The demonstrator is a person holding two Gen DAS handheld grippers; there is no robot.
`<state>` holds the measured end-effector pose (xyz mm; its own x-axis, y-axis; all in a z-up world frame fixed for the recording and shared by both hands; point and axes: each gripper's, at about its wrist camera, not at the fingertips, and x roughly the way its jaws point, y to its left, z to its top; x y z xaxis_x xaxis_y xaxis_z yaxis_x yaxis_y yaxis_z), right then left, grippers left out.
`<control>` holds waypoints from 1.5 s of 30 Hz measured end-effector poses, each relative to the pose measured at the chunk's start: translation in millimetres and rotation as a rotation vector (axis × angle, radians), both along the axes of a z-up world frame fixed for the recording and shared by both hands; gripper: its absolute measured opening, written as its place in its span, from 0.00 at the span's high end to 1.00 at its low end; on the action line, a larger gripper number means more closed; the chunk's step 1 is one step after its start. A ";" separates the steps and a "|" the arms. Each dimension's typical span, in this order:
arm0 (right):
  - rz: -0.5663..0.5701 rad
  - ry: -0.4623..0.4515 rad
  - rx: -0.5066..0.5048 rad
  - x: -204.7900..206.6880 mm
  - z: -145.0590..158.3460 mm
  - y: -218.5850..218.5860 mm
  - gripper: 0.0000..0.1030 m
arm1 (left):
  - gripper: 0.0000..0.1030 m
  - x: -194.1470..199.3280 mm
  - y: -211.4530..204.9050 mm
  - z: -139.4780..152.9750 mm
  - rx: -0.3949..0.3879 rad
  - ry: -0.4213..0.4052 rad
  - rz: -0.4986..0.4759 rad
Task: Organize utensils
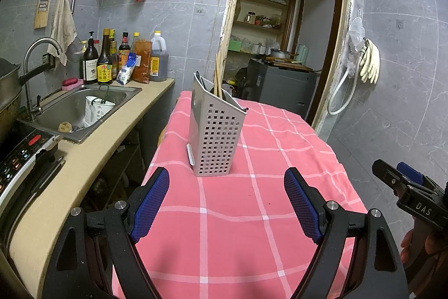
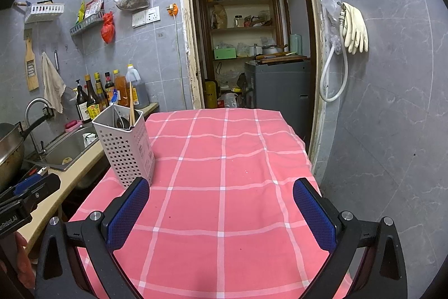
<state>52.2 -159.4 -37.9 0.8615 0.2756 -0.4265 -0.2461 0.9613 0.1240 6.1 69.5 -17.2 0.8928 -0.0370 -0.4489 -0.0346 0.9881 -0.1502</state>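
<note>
A grey perforated utensil holder stands upright on the table's pink checked cloth. Wooden chopsticks and a dark metal utensil stick out of its top. My left gripper is open, a short way in front of the holder, with nothing between its blue pads. In the right wrist view the holder stands at the left edge of the cloth, chopsticks and a metal spoon inside. My right gripper is open over the bare cloth, right of the holder.
A counter with a steel sink, sauce bottles and an induction cooker runs along the left. A doorway to a pantry lies beyond the table. A tiled wall with hung gloves is at the right.
</note>
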 end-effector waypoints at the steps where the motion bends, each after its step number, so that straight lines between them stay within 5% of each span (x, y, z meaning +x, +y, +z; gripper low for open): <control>1: -0.001 -0.001 0.000 -0.2 0.2 0.1 0.00 | 0.23 0.0 -0.2 0.2 0.000 0.000 0.000; 45: 0.004 0.008 0.002 -3.3 -2.8 2.8 0.00 | 0.23 5.8 0.0 -2.7 -0.007 0.037 0.004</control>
<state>48.9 -156.6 -40.7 0.8568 0.2799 -0.4331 -0.2490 0.9600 0.1279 11.9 69.5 -20.0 0.8756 -0.0365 -0.4816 -0.0444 0.9869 -0.1554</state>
